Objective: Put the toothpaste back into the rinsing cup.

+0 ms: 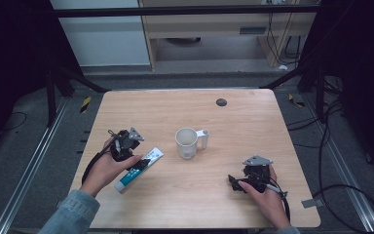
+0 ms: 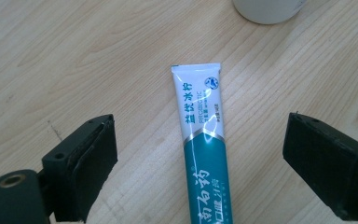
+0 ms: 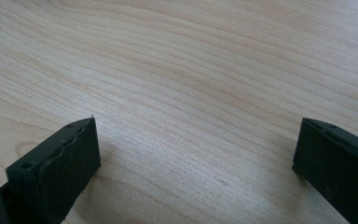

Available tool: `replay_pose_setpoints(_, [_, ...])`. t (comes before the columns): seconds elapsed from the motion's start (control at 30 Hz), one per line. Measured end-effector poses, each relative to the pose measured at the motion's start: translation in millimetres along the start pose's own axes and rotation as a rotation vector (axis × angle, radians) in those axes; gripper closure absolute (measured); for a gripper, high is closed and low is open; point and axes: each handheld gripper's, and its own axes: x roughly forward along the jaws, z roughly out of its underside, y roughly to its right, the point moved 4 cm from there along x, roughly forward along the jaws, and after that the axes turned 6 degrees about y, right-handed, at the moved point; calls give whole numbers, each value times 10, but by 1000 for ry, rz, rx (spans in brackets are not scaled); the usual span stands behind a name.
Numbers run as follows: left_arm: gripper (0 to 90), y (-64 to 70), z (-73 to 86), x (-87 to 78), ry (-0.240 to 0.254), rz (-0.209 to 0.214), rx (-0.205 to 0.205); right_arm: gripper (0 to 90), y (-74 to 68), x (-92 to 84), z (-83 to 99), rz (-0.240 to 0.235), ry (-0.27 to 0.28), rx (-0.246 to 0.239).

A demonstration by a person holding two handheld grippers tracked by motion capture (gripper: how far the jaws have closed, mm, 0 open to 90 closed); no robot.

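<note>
Standing at the near edge of the wooden table (image 1: 253, 117), a person holds a two-jaw gripper in each hand.

Left gripper (image 1: 135, 152): held over the near-left part of the table, directly above a toothpaste tube (image 1: 140, 169). In the left gripper view the jaws are spread wide, one on each side of the tube (image 2: 204, 154), with bare wood showing between each jaw and the tube. Nothing is gripped. Whether the jaw tips touch the table cannot be told.

Toothpaste tube: lies flat on the table, teal over the lower body and white toward the flat crimped end. In the high view it runs on a diagonal, crimped end pointing toward the mug (image 1: 188, 142), cap end toward the person. The left hand (image 1: 108, 168) covers part of its near-left side. The crimped end stops short of the mug; a gap of table lies between them.

Mug: white, upright, at about the middle of the table, handle turned to the right. Its base edge appears at the top of the left gripper view (image 2: 269, 10).

Right gripper (image 1: 237, 184): low over the near-right part of the table, well apart from mug and tube. In the right gripper view its jaws stand wide apart with bare wood grain (image 3: 191, 93) between them; it holds nothing.

A small dark round disc (image 1: 221, 102) sits in the tabletop near the far edge.
</note>
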Motion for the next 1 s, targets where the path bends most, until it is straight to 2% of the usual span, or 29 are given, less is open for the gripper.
replay_pose_setpoints(0.13, [100, -5, -36, 15, -13, -1, -31, 6, 0, -1, 0, 1, -1, 0])
replay_pose_setpoints(0.23, [115, -29, -83, -16, -17, -5, -36, 6, 0, 0, 0, 0, 0, 0])
replay_pose_setpoints(0.47, [129, -29, -135, 17, -31, 27, -48, 6, 0, -1, 0, 1, -1, 0])
replay_pose_setpoints(0.63, [129, 0, -163, 76, -46, 35, -40, 6, 2, -1, 1, -4, 1, -2])
replay_pose_setpoints(0.77, [129, 31, -189, 137, -58, 54, -19, 6, 2, -1, 1, -4, 1, -2])
replay_pose_setpoints(0.8, [134, 43, -188, 159, -72, 61, -13, 6, 3, -3, 1, -3, -1, -3])
replay_pose_setpoints(0.87, [136, 49, -171, 190, -106, 48, -9, 6, 2, -1, 1, -4, 1, -2])
replay_pose_setpoints(0.93, [139, 37, -152, 229, -131, 31, -14, 6, 2, -1, 1, -4, 1, -2])
replay_pose_setpoints(1.0, [140, 29, -131, 265, -158, 35, -21, 6, 3, -1, 0, -4, 1, -3])
